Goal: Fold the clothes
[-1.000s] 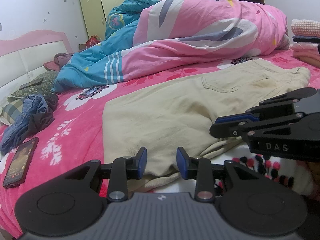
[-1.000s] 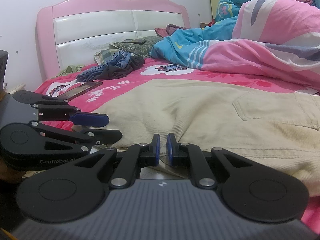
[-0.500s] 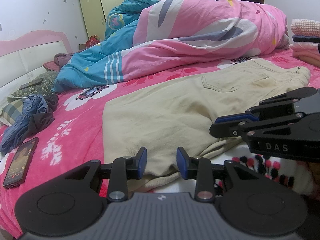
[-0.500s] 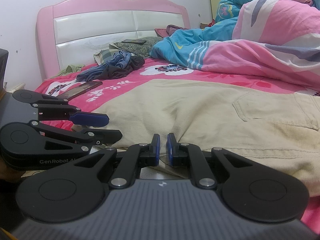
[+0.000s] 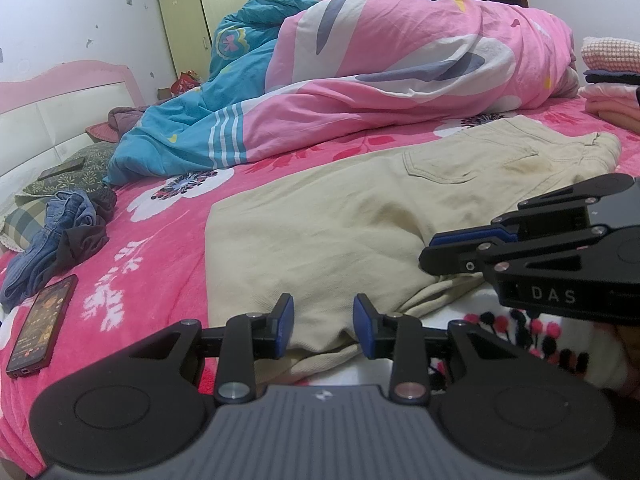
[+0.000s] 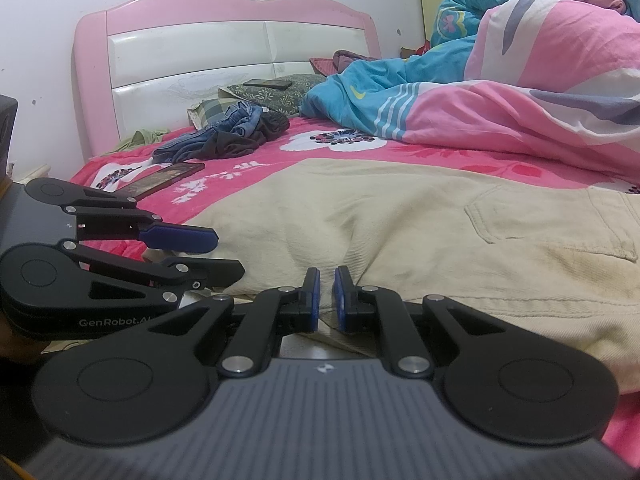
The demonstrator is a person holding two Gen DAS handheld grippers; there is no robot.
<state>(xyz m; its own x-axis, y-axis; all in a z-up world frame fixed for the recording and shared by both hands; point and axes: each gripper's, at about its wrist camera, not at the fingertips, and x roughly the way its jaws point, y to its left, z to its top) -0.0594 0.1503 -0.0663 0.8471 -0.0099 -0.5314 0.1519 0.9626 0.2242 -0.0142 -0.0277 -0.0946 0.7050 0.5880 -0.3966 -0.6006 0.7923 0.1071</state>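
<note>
Bed w/ khaki trousers laid out, two grippers at near edge.

Bed sheet (image 5: 152, 248), pink floral, spans the room; pink/white headboard (image 6: 224, 56) far left. Rumpled pink-and-teal duvet (image 5: 360, 80) heaped along far side. Khaki trousers (image 5: 320, 232) flat mid-bed, back pocket up, near hem bunched at the bed's near edge. Folded stack (image 5: 608, 80) far right. Denim and dark garment pile (image 6: 224, 136) near pillows, left. Left gripper (image 5: 323, 326): jaws spread partway, straddling the bunched hem; can't tell if the pads (image 5: 286, 320) press it. Right gripper (image 6: 327, 298): jaws nearly together, thin gap, cloth edge just beyond; no pinch visible. Phone (image 5: 42, 320) face up, near left.
</note>
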